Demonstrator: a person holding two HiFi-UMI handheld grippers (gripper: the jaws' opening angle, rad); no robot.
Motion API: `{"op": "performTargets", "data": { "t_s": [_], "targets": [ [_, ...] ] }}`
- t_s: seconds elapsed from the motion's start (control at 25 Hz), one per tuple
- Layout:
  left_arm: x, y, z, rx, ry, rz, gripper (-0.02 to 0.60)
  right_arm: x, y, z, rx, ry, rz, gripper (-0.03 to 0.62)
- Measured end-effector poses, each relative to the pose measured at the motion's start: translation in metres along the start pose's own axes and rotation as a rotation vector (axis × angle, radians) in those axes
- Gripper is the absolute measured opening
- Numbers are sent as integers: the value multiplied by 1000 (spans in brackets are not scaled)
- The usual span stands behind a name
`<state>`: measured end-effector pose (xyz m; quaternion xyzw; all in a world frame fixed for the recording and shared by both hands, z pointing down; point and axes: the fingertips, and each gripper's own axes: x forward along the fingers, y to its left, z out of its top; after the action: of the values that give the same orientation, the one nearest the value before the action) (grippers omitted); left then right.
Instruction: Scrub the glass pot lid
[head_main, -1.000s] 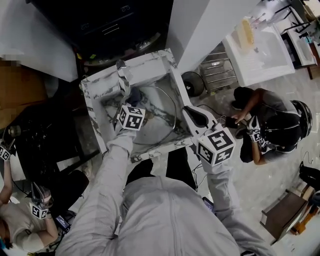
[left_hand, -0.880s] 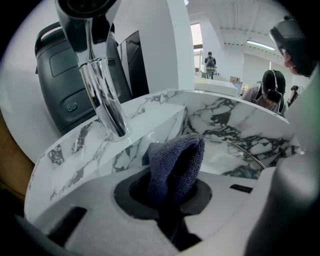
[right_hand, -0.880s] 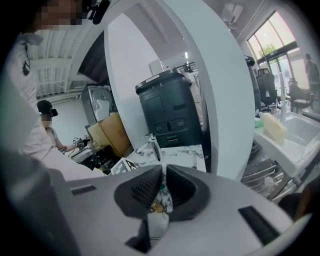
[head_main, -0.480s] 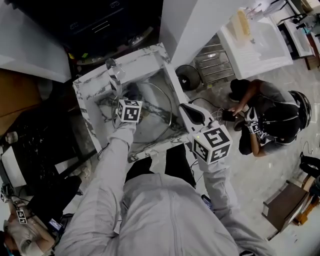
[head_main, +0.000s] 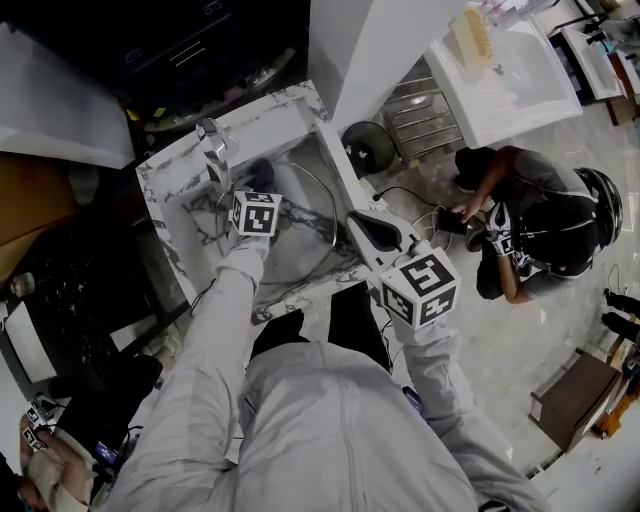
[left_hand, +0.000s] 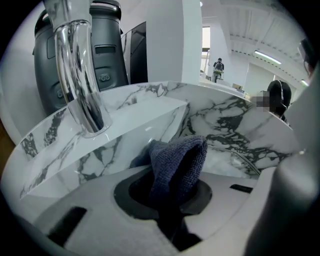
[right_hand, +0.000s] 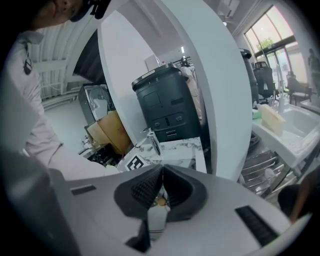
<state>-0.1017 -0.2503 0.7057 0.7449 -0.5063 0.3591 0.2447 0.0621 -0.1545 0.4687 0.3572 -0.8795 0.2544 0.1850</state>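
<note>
**Item: glass pot lid (head_main: 305, 225).** It lies inside the marble sink (head_main: 170, 180), with its thin metal rim curving along the sink's right wall. Whether it lies flat or leans cannot be told.

**Left claw (left_hand: 167, 192).** It sits low inside the sink, in front of the faucet (left_hand: 80, 75) on the sink's back ledge. It is clamped on a dark blue cloth (left_hand: 177, 160), whose fold sticks out past the tips toward the sink floor.

**Right claw (right_hand: 160, 182).** It sits at the sink's right edge, just beside the lid's rim. The pads are pressed together and no identifiable thing is held; contact with the lid is not visible.

**Progress.** Judged early or mid-scrub: the cloth is in hand and the lid is in the sink. Cloth-to-glass contact is not confirmed. No suds or running water are visible, and the cleanliness of the glass cannot be read. Wiping, and possibly rinsing, appear to remain.
</note>
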Motion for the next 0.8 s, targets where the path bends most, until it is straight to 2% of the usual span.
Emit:
{"op": "performTargets", "data": {
  "t_s": [0.12, 0.32, 0.8],
  "targets": [
    [1, -7, 0, 6, 3, -26, 57, 1, 8, -3, 42, 1, 53, 29],
    [7, -31, 4, 17, 4, -120, 57, 0, 16, -3, 36, -8, 94, 29],
    [12, -107, 5, 151, 25, -312, 57, -10, 1, -12, 46, 26, 19, 29]
  ]
}}
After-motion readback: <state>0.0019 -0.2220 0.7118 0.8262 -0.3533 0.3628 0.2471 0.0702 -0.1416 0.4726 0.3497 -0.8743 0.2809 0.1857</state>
